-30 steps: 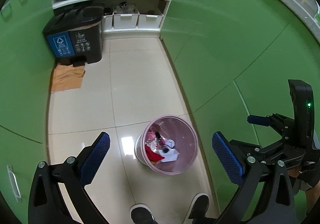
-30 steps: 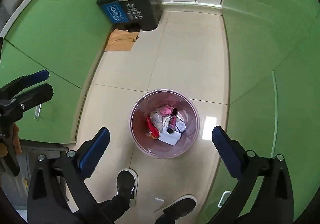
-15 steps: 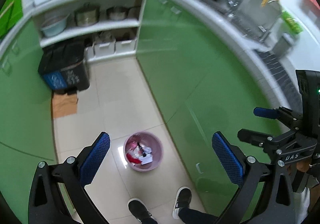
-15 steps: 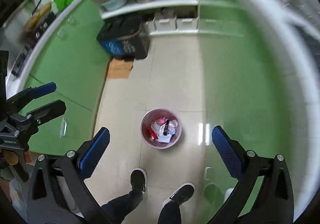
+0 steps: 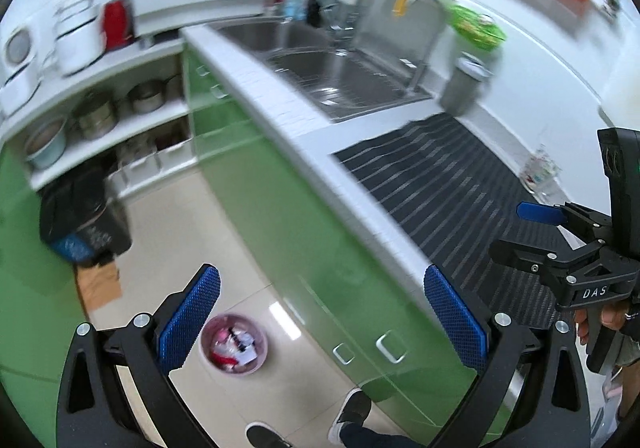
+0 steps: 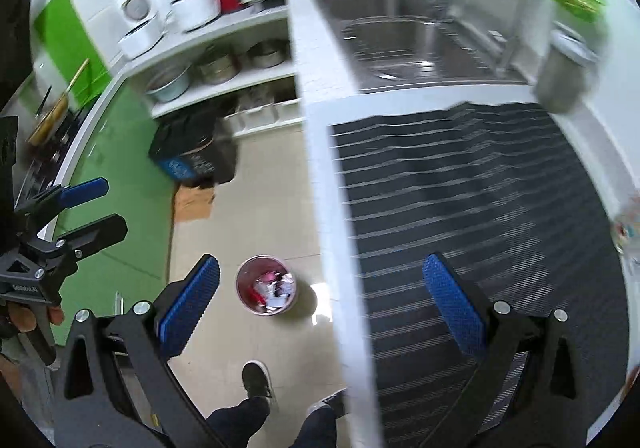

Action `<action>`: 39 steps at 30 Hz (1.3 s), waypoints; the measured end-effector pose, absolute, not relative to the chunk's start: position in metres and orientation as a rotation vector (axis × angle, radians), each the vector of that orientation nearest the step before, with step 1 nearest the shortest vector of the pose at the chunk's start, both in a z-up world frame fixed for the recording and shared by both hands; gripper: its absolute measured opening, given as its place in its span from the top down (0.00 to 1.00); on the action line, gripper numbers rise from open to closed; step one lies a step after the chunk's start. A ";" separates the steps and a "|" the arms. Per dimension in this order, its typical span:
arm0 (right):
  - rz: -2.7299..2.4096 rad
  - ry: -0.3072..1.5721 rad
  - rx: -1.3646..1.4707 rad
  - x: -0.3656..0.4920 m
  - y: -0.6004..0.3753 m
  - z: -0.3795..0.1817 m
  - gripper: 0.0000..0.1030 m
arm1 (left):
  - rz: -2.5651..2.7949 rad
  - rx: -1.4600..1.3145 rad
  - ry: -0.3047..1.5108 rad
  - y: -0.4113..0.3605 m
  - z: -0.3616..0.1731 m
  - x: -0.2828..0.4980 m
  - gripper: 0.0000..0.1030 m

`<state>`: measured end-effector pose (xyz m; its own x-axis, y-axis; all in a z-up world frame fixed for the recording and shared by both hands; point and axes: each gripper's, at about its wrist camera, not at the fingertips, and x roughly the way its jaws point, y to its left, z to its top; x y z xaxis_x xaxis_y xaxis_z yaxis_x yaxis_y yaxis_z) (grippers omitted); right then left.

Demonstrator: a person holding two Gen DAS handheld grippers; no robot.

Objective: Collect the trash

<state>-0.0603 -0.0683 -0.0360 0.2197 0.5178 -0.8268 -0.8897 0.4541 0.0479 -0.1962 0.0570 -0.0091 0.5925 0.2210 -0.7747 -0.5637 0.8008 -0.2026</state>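
Note:
A pink waste bin (image 5: 234, 344) with mixed trash inside stands far below on the tiled floor; it also shows in the right wrist view (image 6: 266, 291). My left gripper (image 5: 320, 320) is open and empty, high above the floor beside the green cabinets. My right gripper (image 6: 320, 308) is open and empty over the counter edge and the black striped mat (image 6: 472, 216). A crumpled clear wrapper (image 5: 540, 172) lies at the mat's far right, by the wall. The right gripper shows in the left wrist view (image 5: 532, 232), and the left gripper in the right wrist view (image 6: 90, 208).
A steel sink (image 5: 320, 72) and a grey canister (image 5: 464, 84) sit on the white counter. A black recycling bin (image 5: 84, 216) and cardboard (image 5: 98, 284) are on the floor by open shelves with pots (image 5: 96, 116). My shoes (image 6: 256, 380) are below.
Both grippers have risen from just over the pink bin to counter height. The bin now looks small and far below, and the sink and striped mat have come into view.

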 end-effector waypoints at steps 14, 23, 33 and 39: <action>0.923 0.878 -0.362 0.016 -0.168 -0.013 0.03 | 0.327 -0.311 0.840 -0.002 0.010 -0.091 0.05; 0.849 0.851 -0.272 0.021 -0.190 0.001 0.03 | 0.238 -0.240 0.848 -0.002 0.022 -0.056 0.05; 0.812 0.830 -0.237 0.025 -0.193 0.014 0.03 | 0.155 -0.205 0.849 0.001 0.031 -0.034 0.05; 0.816 0.828 -0.246 0.028 -0.188 0.016 0.03 | 0.121 -0.225 0.861 0.003 0.028 -0.024 0.05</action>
